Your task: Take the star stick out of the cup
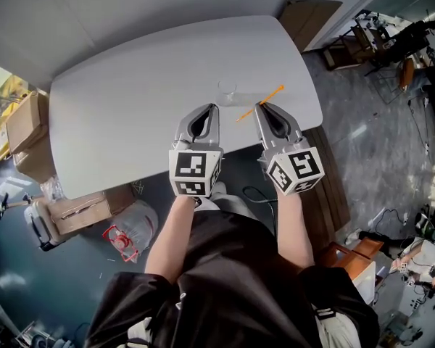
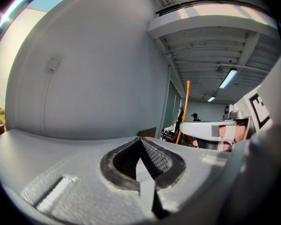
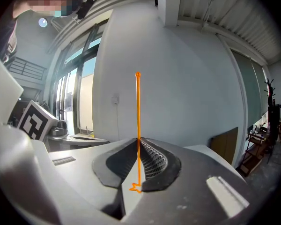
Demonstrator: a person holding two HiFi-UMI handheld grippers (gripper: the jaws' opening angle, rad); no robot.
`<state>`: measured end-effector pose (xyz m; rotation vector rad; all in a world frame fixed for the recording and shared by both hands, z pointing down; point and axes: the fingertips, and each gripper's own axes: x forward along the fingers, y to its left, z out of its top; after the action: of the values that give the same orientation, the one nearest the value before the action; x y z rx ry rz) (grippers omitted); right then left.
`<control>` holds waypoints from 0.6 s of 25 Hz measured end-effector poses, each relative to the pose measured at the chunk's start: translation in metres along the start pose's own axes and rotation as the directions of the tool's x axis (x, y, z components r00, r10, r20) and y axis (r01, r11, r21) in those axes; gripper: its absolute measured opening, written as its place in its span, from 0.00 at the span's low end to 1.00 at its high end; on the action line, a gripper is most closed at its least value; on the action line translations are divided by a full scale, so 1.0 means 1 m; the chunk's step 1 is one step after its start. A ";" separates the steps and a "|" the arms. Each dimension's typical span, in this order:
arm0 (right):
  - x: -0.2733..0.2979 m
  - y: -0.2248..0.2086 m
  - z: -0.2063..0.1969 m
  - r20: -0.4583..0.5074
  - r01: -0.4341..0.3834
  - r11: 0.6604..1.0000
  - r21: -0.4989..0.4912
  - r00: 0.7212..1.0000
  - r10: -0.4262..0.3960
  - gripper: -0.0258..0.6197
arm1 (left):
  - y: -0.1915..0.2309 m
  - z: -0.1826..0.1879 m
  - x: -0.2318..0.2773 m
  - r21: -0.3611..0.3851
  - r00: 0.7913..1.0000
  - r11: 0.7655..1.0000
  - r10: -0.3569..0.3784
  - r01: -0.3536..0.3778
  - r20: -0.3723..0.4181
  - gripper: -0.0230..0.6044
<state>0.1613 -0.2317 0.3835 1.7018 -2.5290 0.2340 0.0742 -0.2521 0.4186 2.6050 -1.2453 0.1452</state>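
A thin orange star stick (image 1: 261, 102) lies slanted above the white table (image 1: 130, 114), clear of the cup. My right gripper (image 1: 261, 105) is shut on its middle. In the right gripper view the stick (image 3: 138, 111) stands straight up out of the closed jaws (image 3: 138, 139), its jagged star end behind the pads and a small knob at the top. The clear cup (image 1: 228, 91) sits on the table just beyond and between the two grippers. My left gripper (image 1: 214, 107) is shut with nothing in it (image 2: 140, 138); from its own view the stick (image 2: 187, 111) shows to the right.
Both grippers hover over the table's near edge. Cardboard boxes (image 1: 25, 122) stand on the floor at the left. A brown board (image 1: 304, 17) leans at the far right corner. A clear bag and a red object (image 1: 119, 241) lie on the floor below the table.
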 end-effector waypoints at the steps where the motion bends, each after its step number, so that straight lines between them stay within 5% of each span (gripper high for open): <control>1: -0.003 0.002 -0.003 0.002 0.002 1.000 0.003 1.000 -0.002 0.08 | -0.001 -0.001 -0.001 -0.003 1.000 1.000 0.002 -0.002 0.002 0.04; 15: -0.017 0.005 -0.019 -0.008 0.015 1.000 0.006 1.000 -0.015 0.08 | -0.025 0.004 -0.007 0.024 0.999 1.000 -0.013 0.012 0.032 0.04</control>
<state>0.1626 -0.2111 0.3990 1.7184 -2.5113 0.2470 0.0895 -0.2331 0.4087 2.6449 -1.2455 0.1176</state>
